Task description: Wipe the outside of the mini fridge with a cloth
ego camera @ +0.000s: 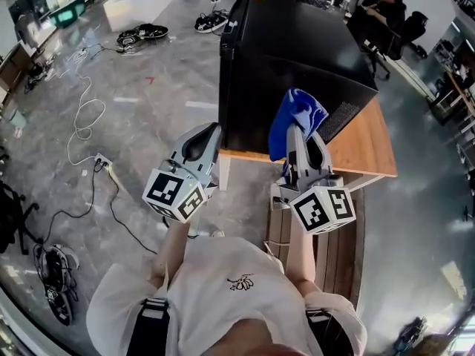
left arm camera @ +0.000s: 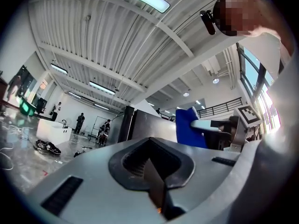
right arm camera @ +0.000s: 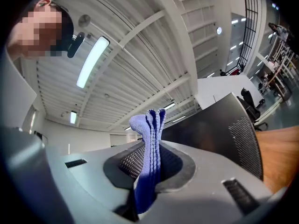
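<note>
Blue cloth (ego camera: 295,114) (bunched) near black mini fridge (ego camera: 297,50).

The mini fridge (ego camera: 297,58) stood on the table (ego camera: 367,150), filling its far left part, so bare tabletop lay to the fridge's right and front. The cloth (ego camera: 297,117) stood up between the jaws of the right gripper (ego camera: 303,141), just before the fridge's near right corner. The left gripper (ego camera: 206,130) hung before the fridge's near left corner, over the floor. Cables (ego camera: 85,117) lay on the floor well left of the fridge. A seated person (ego camera: 386,10) was behind the fridge, to its right.
</note>
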